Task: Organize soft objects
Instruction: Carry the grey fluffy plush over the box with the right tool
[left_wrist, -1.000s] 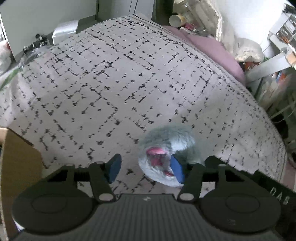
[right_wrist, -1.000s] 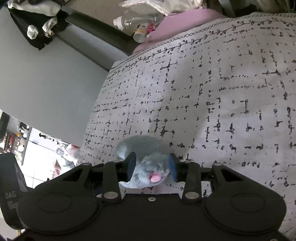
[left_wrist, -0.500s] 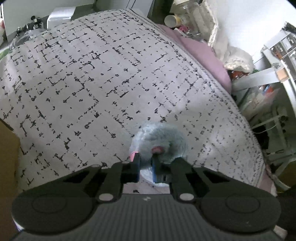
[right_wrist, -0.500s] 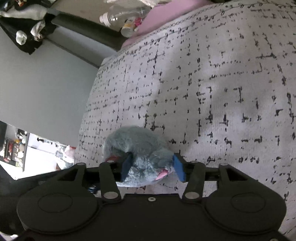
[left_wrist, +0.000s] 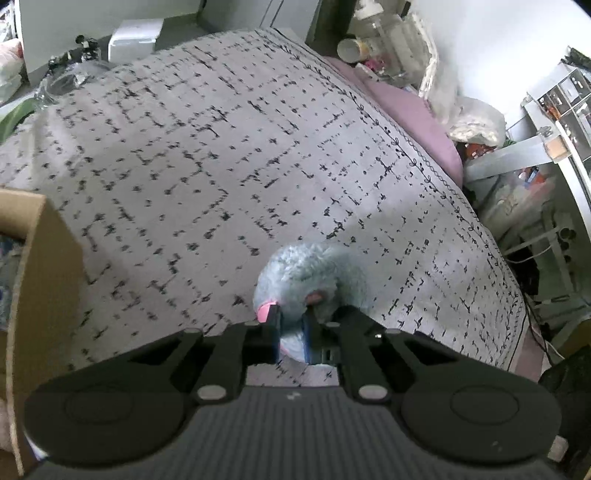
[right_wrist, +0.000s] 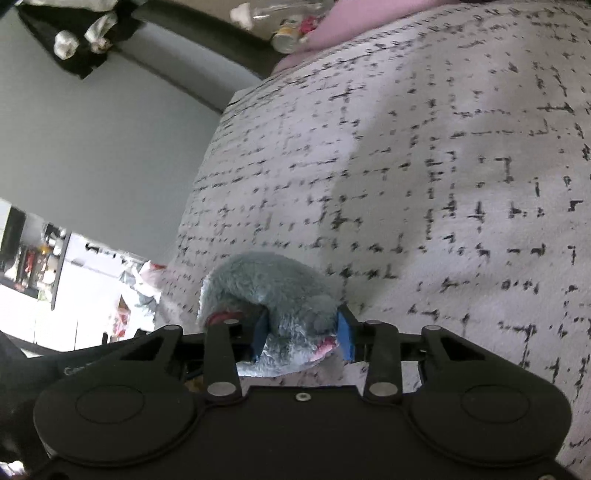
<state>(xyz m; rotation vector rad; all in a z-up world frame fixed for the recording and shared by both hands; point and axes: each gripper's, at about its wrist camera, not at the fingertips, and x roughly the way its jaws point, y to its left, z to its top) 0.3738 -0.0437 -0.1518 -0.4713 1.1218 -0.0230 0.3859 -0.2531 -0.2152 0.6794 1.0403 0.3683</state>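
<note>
Left wrist view: a fuzzy grey plush toy (left_wrist: 314, 269) with pink patches sits on a bed, on a pale bedspread (left_wrist: 221, 147) of flat woven cloth printed with broken black dashes and crosses. The toy is rounded and shaggy, and its near edge is squeezed between the blue pads of the left claw (left_wrist: 291, 328), whose black fingers stand almost together, pinching a thin fold of fur. A pink flap pokes out just beside the left pad. At the left edge stands a cardboard box (left_wrist: 44, 266), brown and stiff, with an open top; something pale and patterned lies inside, too blurred to name. Beyond the far edge of the bedspread a mauve sheet (left_wrist: 413, 122) shows, smooth and plain, and behind it stand a paper cup (left_wrist: 349, 50) and clear plastic bottles (left_wrist: 373, 22).

In the right wrist view the same plush toy (right_wrist: 266, 295) lies near the corner of the bedspread (right_wrist: 443, 166), its fur matted and soft. The right claw (right_wrist: 301, 334) has its blue pads pressed into the toy's sides, set wider apart than the other pair, gripping a thicker lump of the body. A small pink patch shows near the right pad. A dark garment (right_wrist: 81, 33) hangs over a rail against the grey wall.
</note>
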